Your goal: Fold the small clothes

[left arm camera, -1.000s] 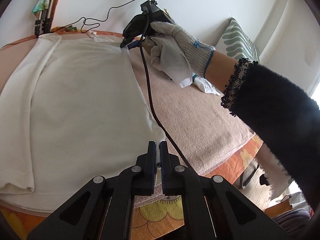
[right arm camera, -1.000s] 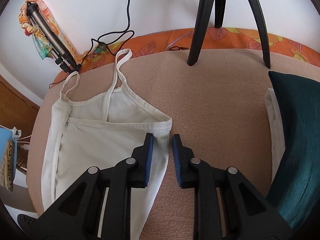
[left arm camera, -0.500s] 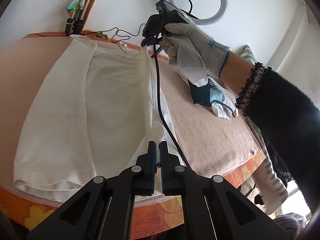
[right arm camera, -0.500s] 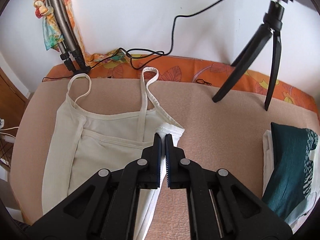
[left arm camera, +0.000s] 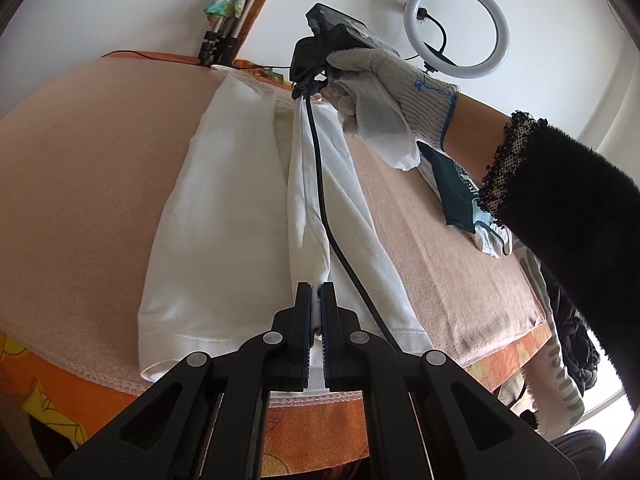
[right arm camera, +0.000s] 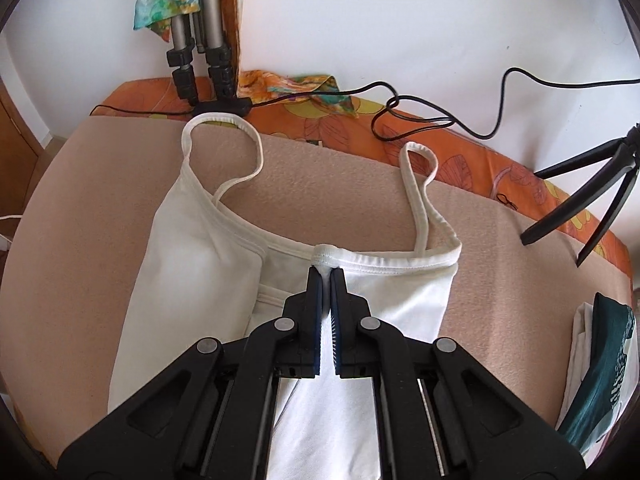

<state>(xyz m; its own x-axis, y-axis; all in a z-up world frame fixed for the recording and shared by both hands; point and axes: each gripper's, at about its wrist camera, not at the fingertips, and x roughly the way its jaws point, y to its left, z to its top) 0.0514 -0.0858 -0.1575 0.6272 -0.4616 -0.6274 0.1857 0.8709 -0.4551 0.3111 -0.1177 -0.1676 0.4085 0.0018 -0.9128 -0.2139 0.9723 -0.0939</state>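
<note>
A white strappy camisole lies on a beige blanket, its left side folded inward. My left gripper is shut on the camisole's right hem corner and holds it lifted. My right gripper is shut on the top right side edge of the camisole, held up over the garment's middle. It also shows in the left wrist view as a black gripper in a gloved hand. The right side fold hangs stretched between the two grippers. Both straps lie flat on the blanket.
A black cable hangs from the right gripper across the camisole. Folded teal and white clothes lie at the right. A ring light on a tripod, a folded tripod and cables stand at the back edge.
The right gripper shut on the camisole's top side edge. Both grippers lifted the right side and carried it left, over the garment's middle.
</note>
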